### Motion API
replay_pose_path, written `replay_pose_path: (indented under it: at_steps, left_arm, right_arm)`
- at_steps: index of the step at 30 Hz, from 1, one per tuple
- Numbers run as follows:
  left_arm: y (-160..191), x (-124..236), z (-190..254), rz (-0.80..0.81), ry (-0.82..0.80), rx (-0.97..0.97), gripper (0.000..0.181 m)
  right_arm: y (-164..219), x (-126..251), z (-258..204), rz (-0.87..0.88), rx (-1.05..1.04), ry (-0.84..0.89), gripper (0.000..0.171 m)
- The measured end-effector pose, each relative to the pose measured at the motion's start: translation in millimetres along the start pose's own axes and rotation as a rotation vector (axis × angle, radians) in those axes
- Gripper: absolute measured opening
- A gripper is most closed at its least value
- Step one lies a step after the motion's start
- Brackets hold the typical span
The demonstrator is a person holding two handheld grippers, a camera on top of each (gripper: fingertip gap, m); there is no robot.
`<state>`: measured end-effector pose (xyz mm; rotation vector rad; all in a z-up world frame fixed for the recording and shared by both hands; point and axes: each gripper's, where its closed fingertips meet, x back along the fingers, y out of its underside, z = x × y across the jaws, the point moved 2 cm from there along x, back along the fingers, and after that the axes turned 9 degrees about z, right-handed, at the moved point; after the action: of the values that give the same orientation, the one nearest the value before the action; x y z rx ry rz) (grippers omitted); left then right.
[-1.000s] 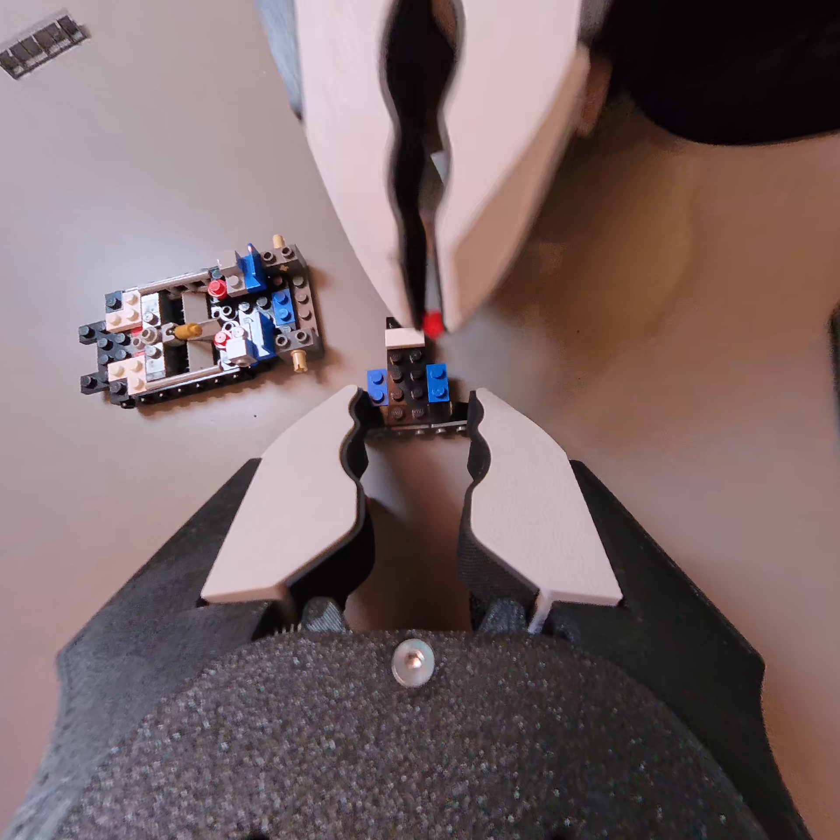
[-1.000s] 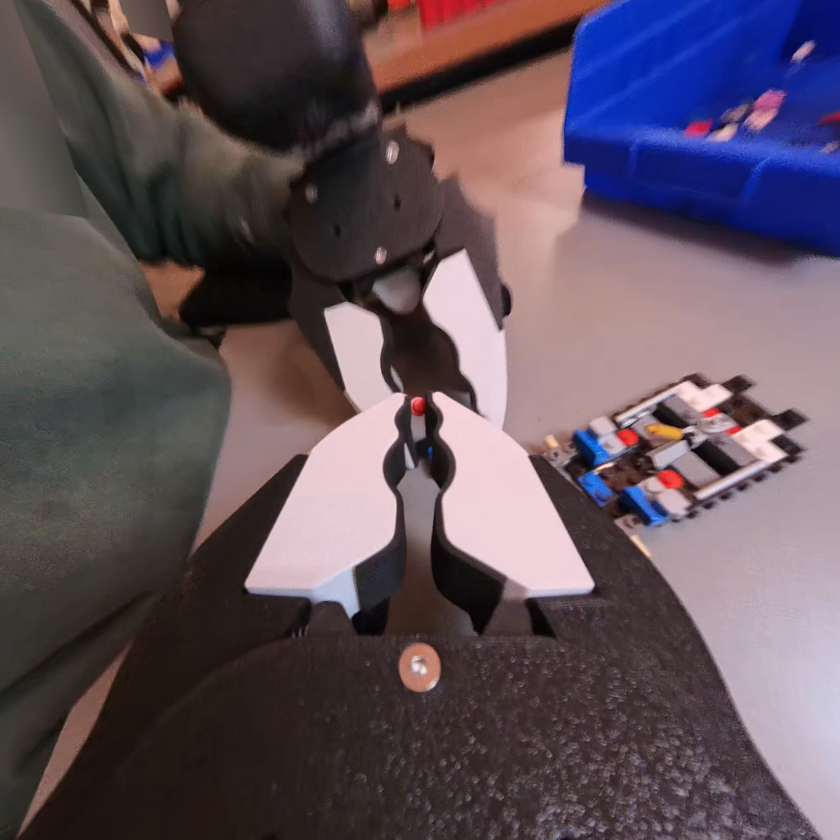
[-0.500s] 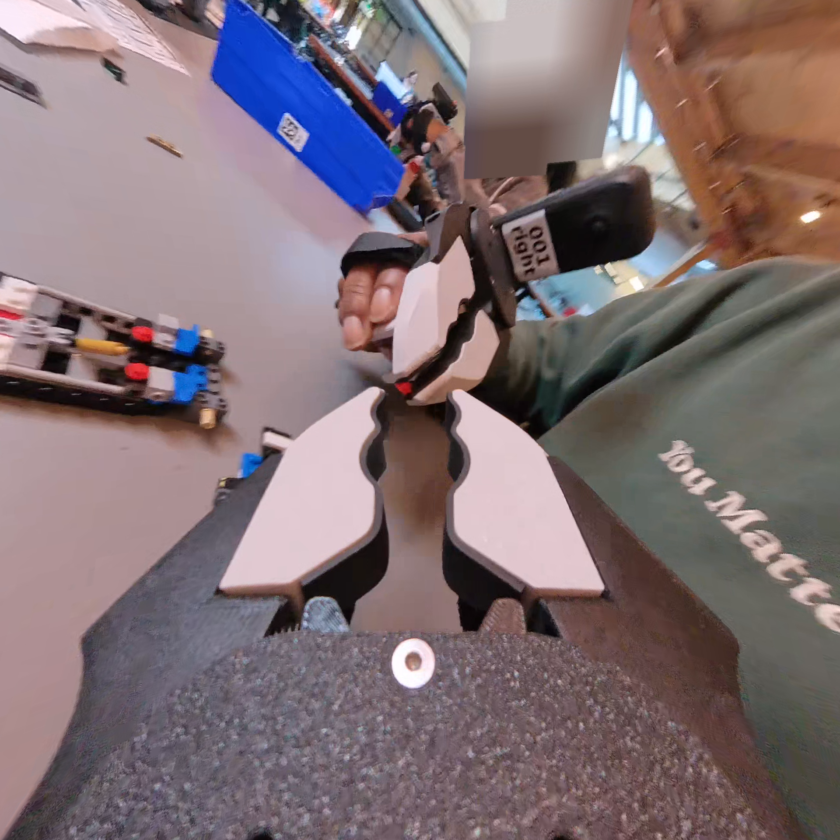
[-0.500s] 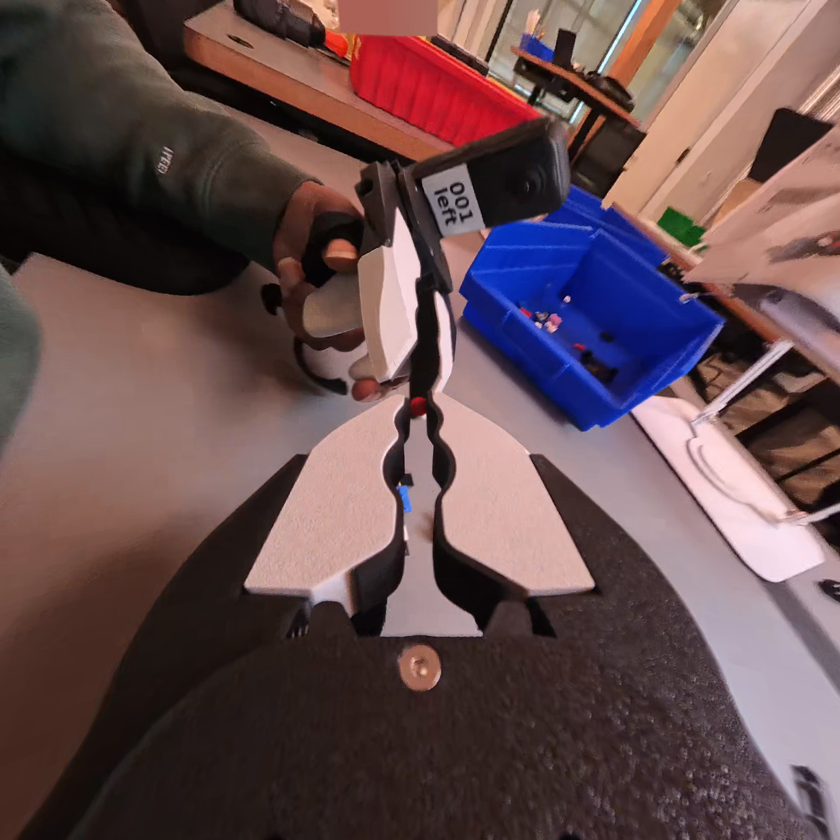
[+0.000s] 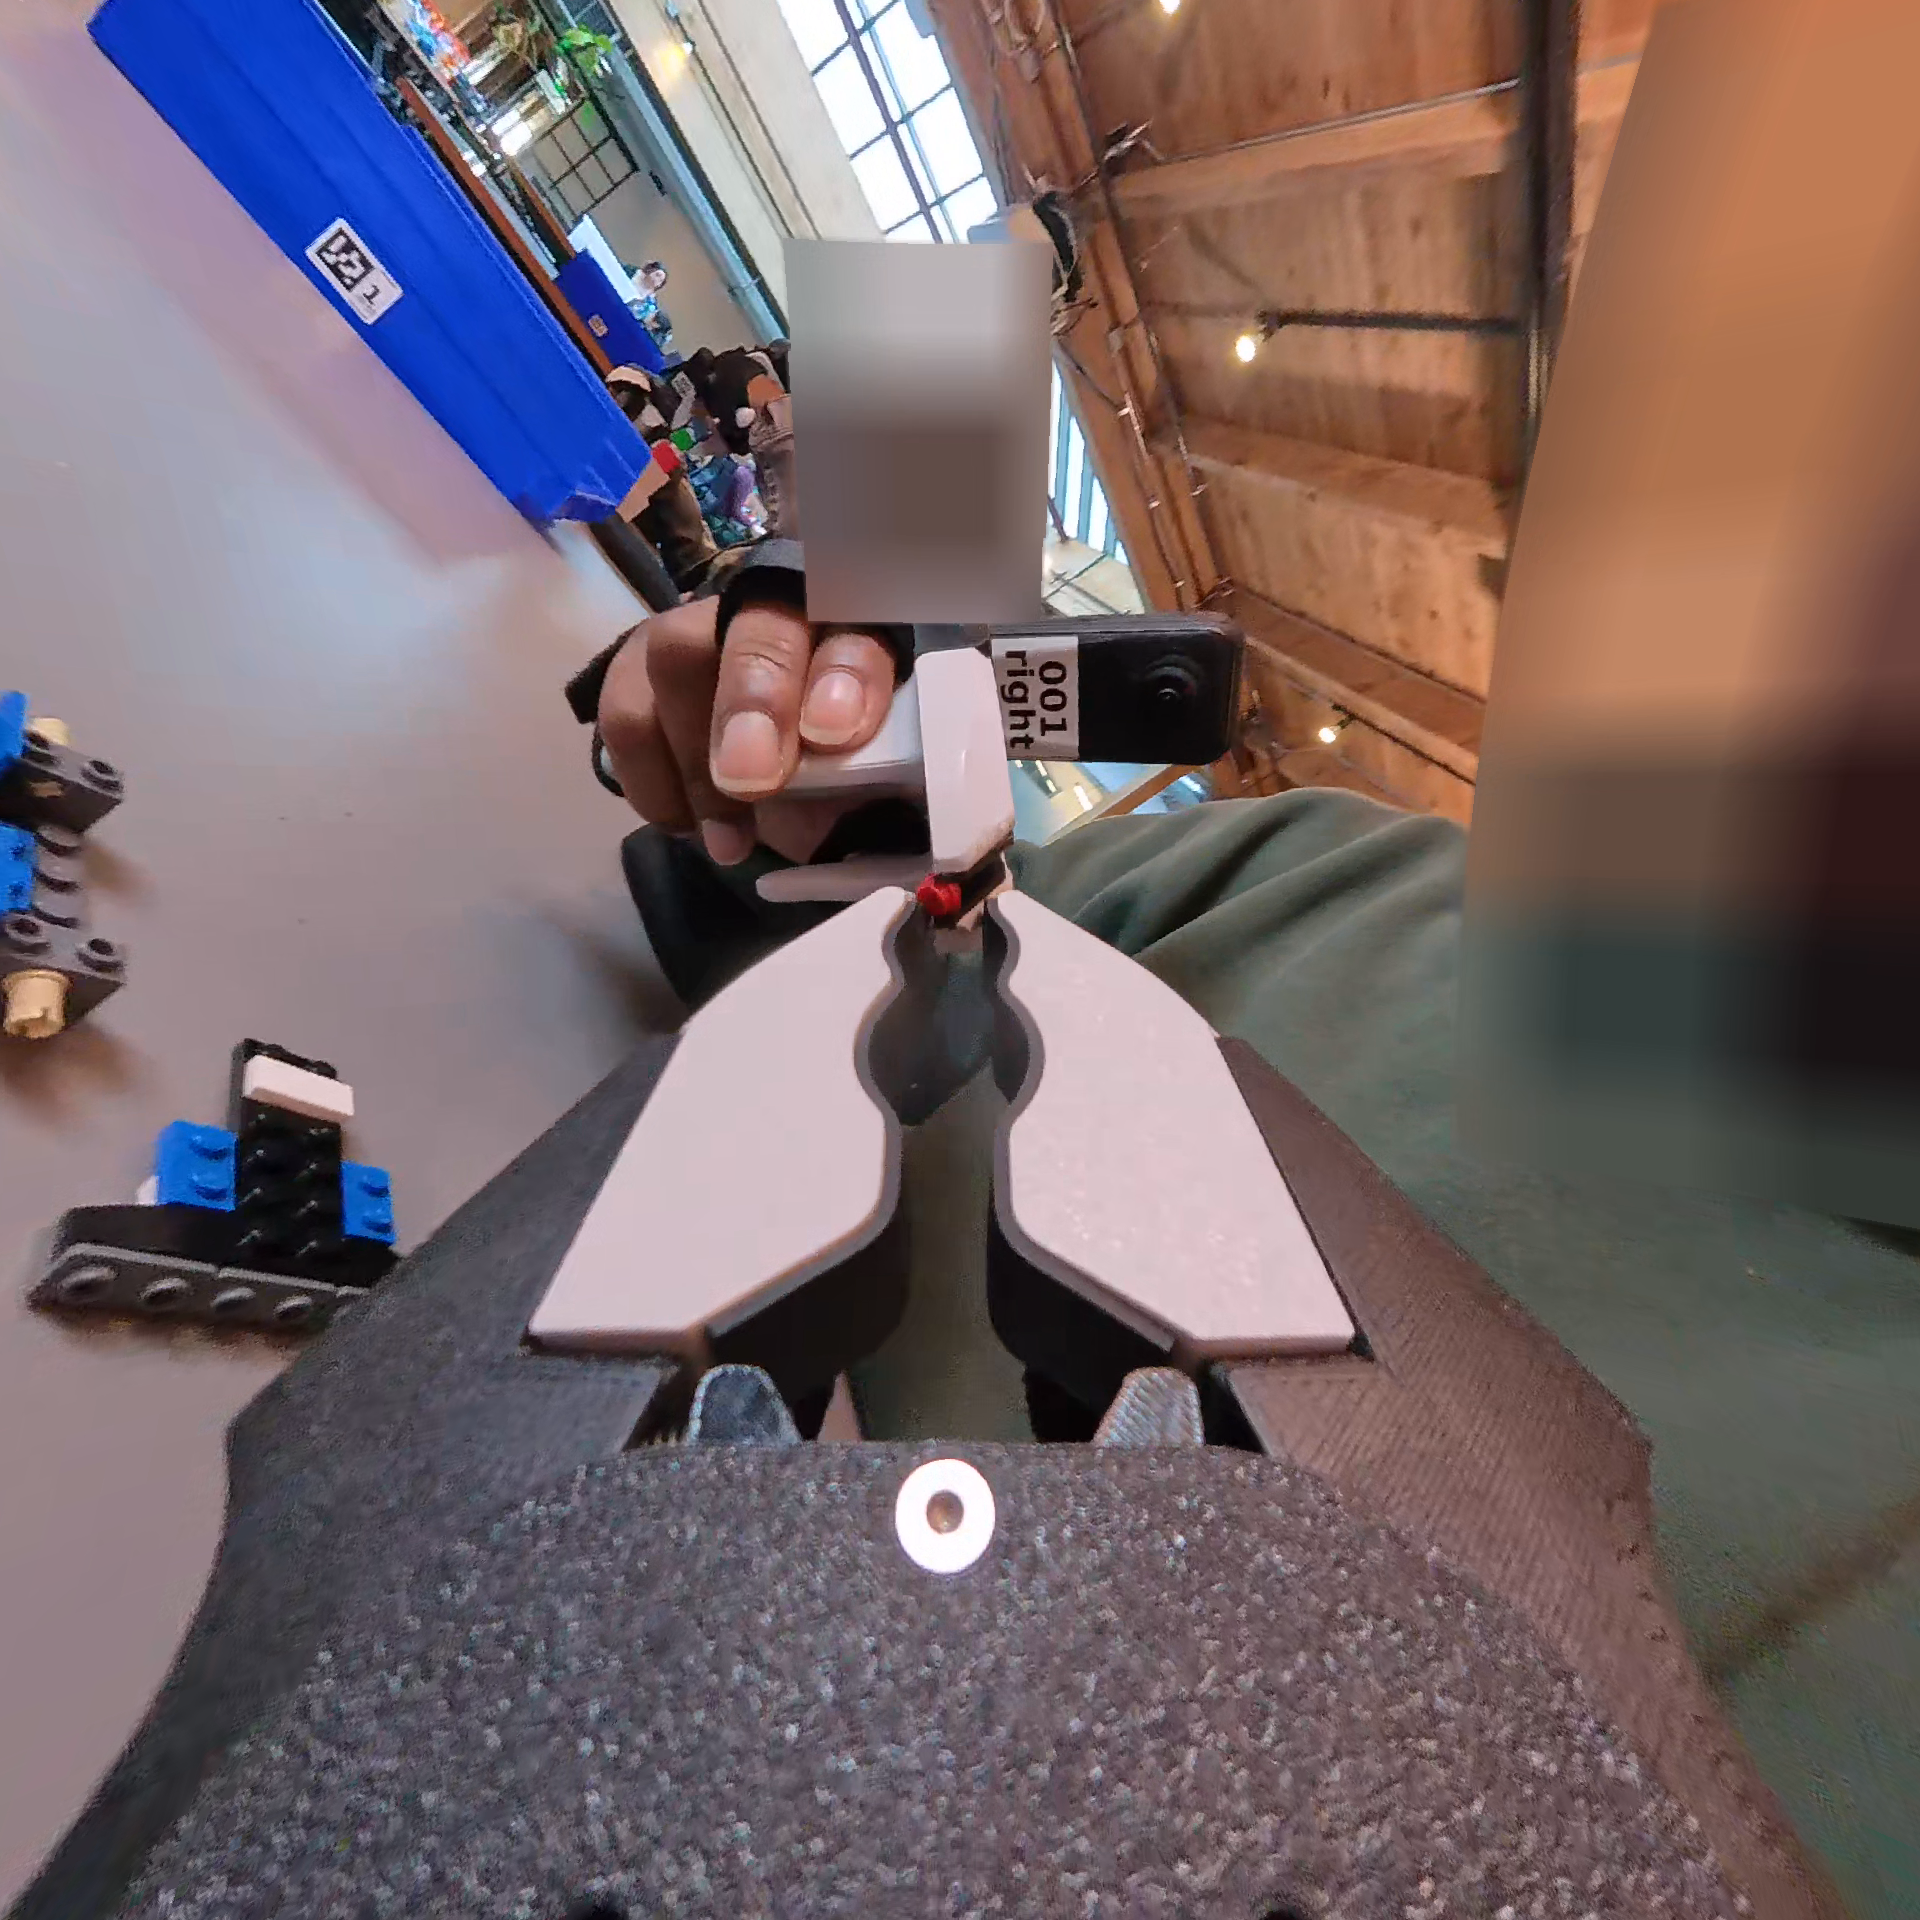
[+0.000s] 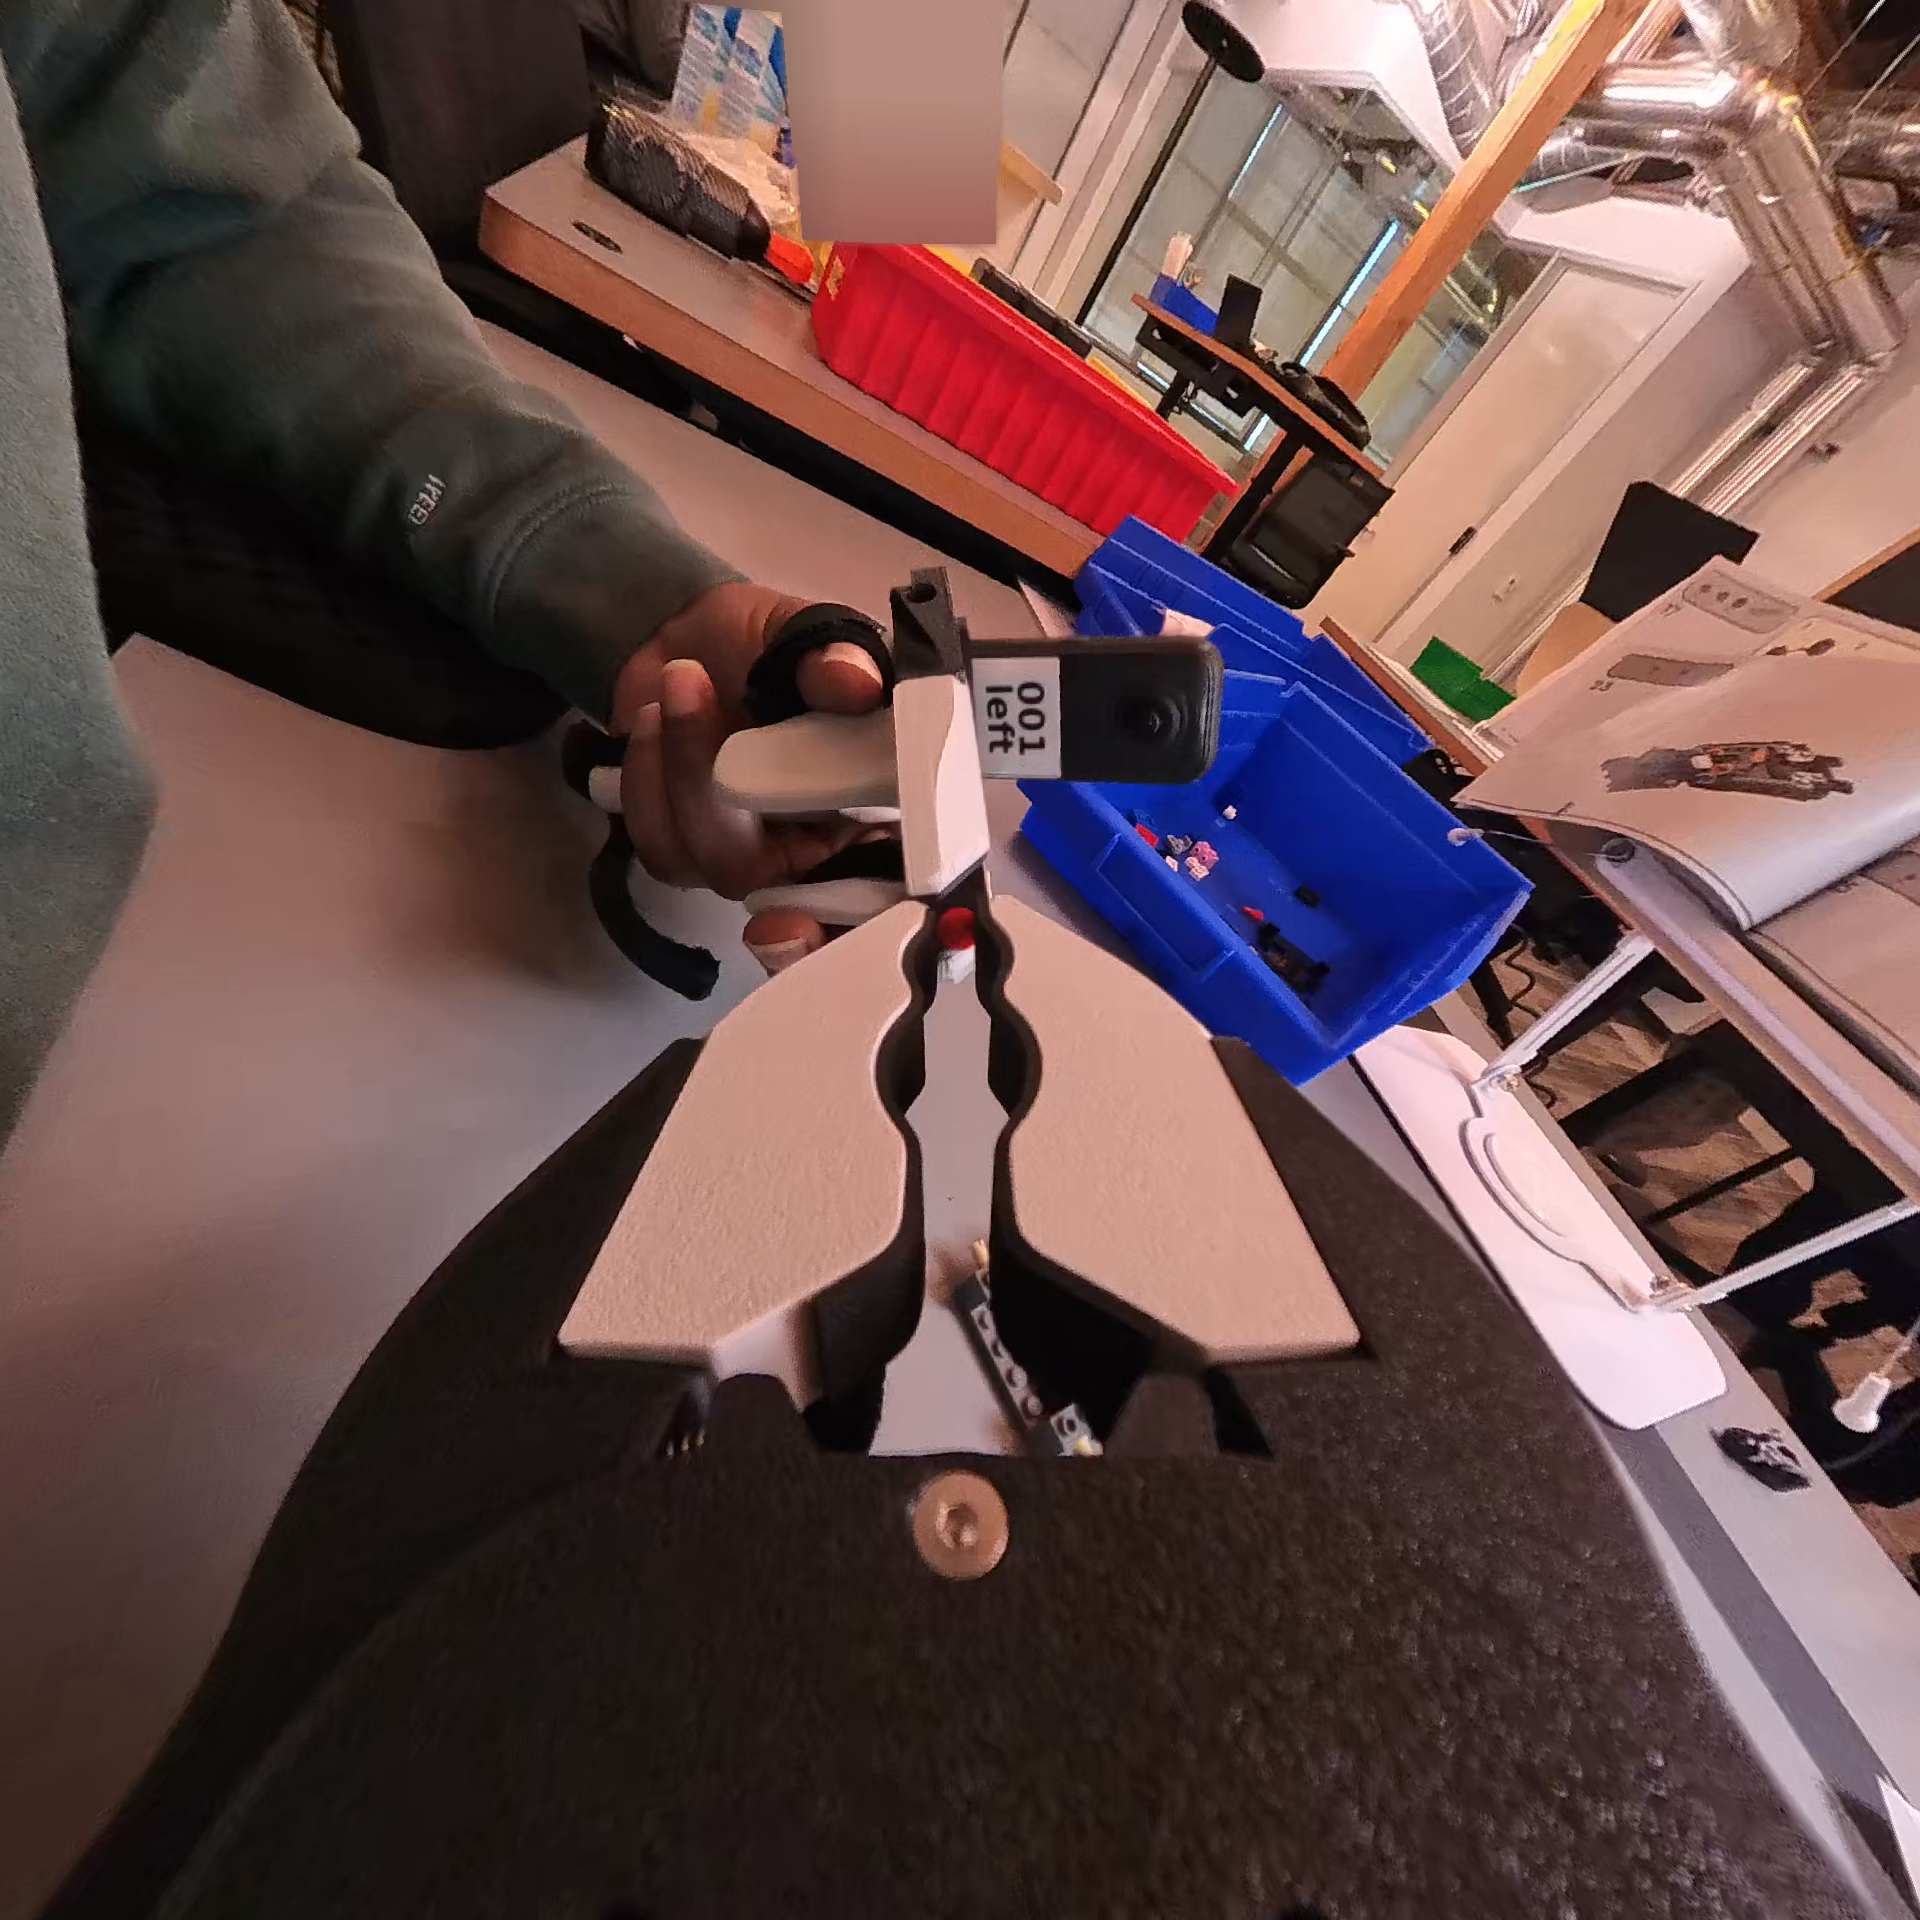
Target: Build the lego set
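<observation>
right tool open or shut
Shut on the red piece: in the right wrist view the right tool has its fingers pinched together on it, with only a narrow gap behind.

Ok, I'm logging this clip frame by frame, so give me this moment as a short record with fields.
left gripper: nearly closed; tips at the small red-topped piece, grip unclear
right gripper: shut on the small red-topped piece
grippers: raised above the table, tip to tip
on table: small black and blue brick assembly; larger brick build at the left wrist view's left edge
beyond: blue bin holding loose pieces; open instruction booklet
</observation>
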<state>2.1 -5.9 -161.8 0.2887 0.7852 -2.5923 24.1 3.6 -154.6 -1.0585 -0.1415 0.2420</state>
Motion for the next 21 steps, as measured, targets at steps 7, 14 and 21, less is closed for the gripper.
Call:
replay_pose_path:
  at_steps: [7,14,21]
  left_arm:
    - [-2.0,-2.1,5.5,0.042,0.068,0.088,0.007]
    - [-3.8,-3.3,6.2,0.063,0.079,0.095,0.006]
    - [-6.9,-0.2,2.5,0.059,0.022,0.011,0.005]
  right_arm:
    - [-7.5,1.6,1.3,0.023,0.034,0.017,0.006]
    - [-8.7,2.5,2.6,0.024,0.058,0.034,0.006]
    - [-3.4,1.3,9.0,-0.001,0.036,0.077,0.016]
